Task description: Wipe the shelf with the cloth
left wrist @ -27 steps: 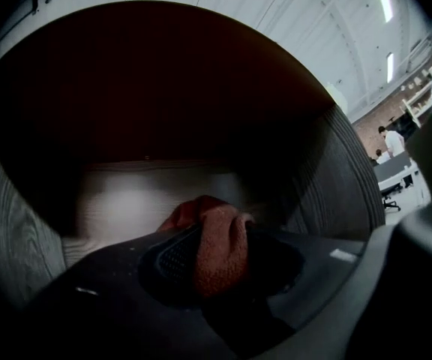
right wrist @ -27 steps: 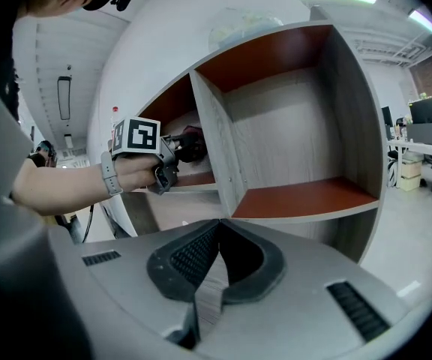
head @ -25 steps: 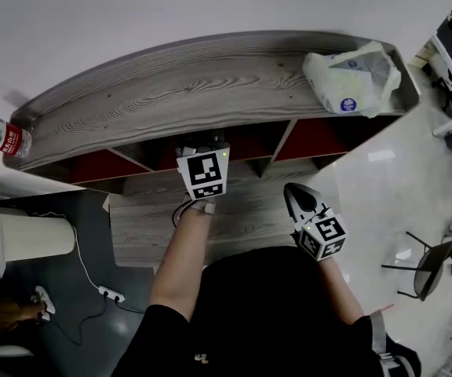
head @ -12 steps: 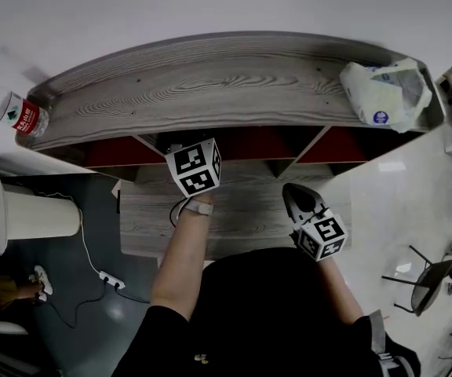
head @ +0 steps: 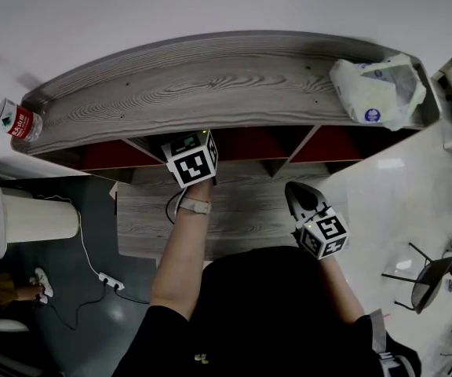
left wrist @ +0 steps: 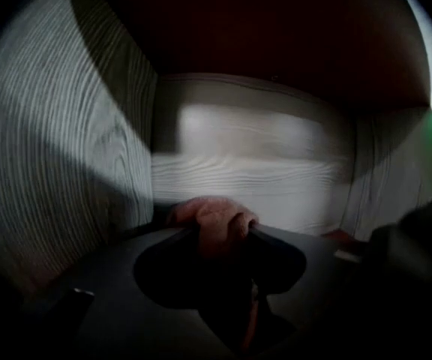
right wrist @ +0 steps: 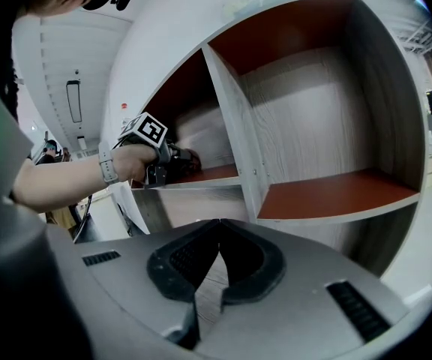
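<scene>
One small pink cloth [left wrist: 210,214] is sitting bunched inside a middle compartment of the shelf [head: 210,93], with the left gripper [left wrist: 216,232] pinching it between its fingers. It is looking soft and light and likely to fold over, so gripping the bunched middle seems best. The right gripper [right wrist: 218,227] is hanging outside, fingers pressed together on nothing. The compartment's wood-grain floor [left wrist: 261,178] is looking smooth, with walls crowding close.

Pink cloth [left wrist: 213,217] between tongs [left wrist: 216,232] inside shelf [left wrist: 246,177]
</scene>
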`<state>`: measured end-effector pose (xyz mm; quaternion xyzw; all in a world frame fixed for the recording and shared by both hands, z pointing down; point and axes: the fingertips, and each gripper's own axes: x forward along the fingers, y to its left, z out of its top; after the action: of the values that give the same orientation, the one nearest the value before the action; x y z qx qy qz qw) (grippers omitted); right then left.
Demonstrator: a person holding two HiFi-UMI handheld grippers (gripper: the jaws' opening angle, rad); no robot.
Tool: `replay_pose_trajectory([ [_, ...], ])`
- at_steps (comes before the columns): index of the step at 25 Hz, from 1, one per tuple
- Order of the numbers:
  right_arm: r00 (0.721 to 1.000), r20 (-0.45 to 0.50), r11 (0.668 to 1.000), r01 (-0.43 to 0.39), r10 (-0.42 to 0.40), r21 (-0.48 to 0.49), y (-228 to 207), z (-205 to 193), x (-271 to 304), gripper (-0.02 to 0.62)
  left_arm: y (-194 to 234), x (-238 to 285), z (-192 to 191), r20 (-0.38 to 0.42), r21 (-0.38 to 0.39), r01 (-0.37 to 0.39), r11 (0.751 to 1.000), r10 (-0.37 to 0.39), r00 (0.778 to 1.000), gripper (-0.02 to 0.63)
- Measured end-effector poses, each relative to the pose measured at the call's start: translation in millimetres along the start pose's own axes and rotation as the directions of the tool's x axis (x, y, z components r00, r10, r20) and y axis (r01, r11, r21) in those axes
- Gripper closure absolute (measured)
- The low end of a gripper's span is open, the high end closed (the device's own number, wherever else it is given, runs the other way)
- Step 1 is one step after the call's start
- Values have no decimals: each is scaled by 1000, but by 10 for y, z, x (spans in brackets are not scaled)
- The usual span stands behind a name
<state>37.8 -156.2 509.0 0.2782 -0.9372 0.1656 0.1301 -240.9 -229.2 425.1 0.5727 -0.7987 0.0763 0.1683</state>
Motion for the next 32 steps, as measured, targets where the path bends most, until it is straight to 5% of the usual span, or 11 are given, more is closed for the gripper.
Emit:
replay_pose_trajectory([
  [11, 999, 24, 999, 45, -45, 3, -237, -4, -329, 597, -824, 70, -78, -107, -30, 149, 988, -152, 983, 454],
  [23, 976, 60, 978, 206, -208, 39, -643, -29, -986, 597, -1896, 95, -151, -150, -14, 352, 936, -350, 925, 454],
  [32, 967, 72, 969, 241, -244, 43, -530, -22, -1170, 598, -1917, -43, -151, -142, 18, 395, 918, -389, 910, 454],
])
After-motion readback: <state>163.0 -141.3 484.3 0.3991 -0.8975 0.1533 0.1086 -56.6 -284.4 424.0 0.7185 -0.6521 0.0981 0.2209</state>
